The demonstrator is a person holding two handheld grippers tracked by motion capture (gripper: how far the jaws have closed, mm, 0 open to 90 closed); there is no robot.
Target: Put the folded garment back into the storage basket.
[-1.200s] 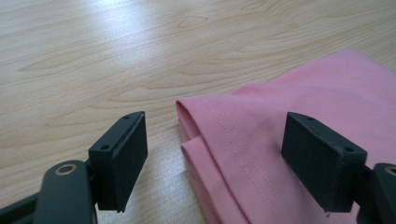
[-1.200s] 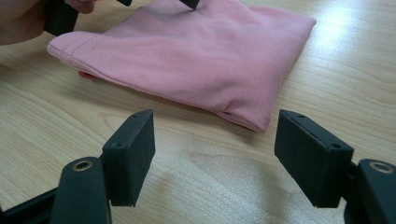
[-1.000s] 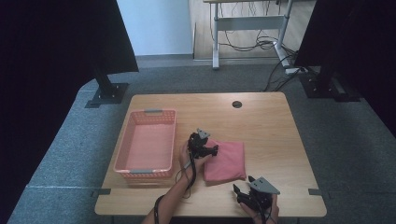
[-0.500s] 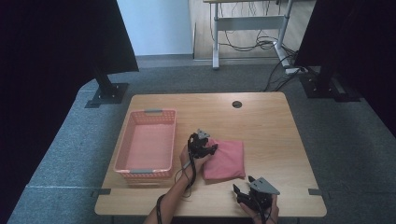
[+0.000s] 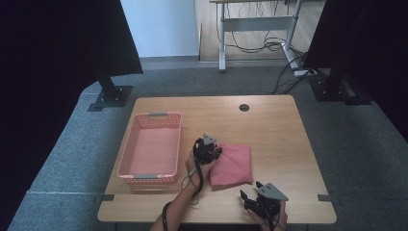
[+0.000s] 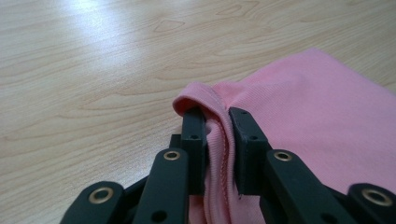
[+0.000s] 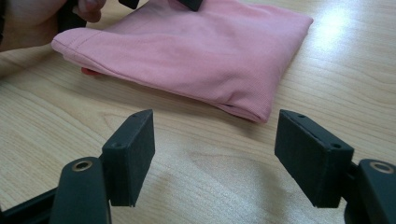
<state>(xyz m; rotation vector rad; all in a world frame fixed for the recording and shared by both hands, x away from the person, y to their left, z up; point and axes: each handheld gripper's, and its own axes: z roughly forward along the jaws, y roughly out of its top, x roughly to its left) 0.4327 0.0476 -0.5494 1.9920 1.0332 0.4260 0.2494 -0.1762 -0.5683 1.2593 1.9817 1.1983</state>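
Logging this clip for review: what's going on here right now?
A person at a wooden table is handling a folded pink cloth with two handheld grippers. The left gripper has its jaws pinched on the cloth's hemmed edge, at the side nearest the pink basket. The right gripper sits near the table's front edge with jaws wide open, short of the cloth and touching nothing. Nothing is visible in the basket.

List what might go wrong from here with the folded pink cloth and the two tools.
1. The left tool pinches only a hem at one corner of the pink cloth; lifting from there may let the fold fall open.
2. The right tool is open and apart from the cloth, so the near edge has no support and may drag on the table.
3. The basket rim could snag a hanging cloth.
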